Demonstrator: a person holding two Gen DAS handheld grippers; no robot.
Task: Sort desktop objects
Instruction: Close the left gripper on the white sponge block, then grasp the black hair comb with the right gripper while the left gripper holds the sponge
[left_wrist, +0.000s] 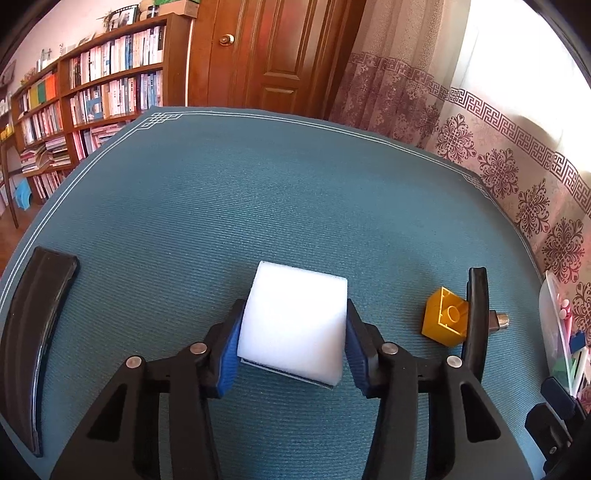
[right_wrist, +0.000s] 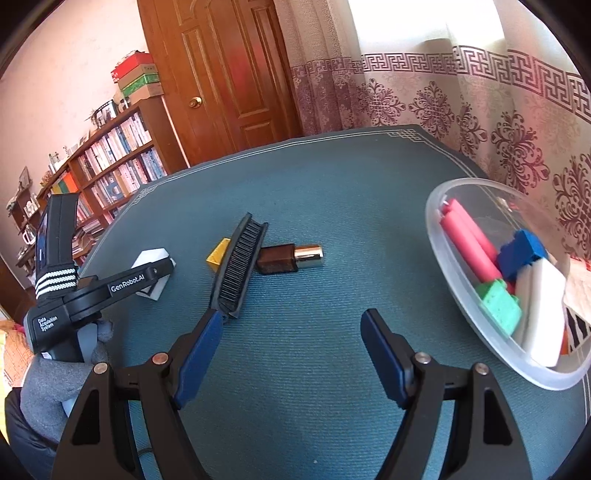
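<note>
Left gripper (left_wrist: 291, 347) pinching sponge (left_wrist: 291, 321) on worktop (left_wrist: 258, 206); right gripper (right_wrist: 291, 343) spread, idle. Pick step; next, probably lift, carry to bowl (right_wrist: 443, 236).

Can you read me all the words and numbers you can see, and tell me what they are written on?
"GenRobot.AI" is on the side of the left gripper, seen from the right wrist view.
"Data Acquisition System" is on the handle of that same tool.
The books on the shelves have writing on their spines, but it is too small and blurred to read.
The stacked boxes above the shelves show no readable print.
</note>
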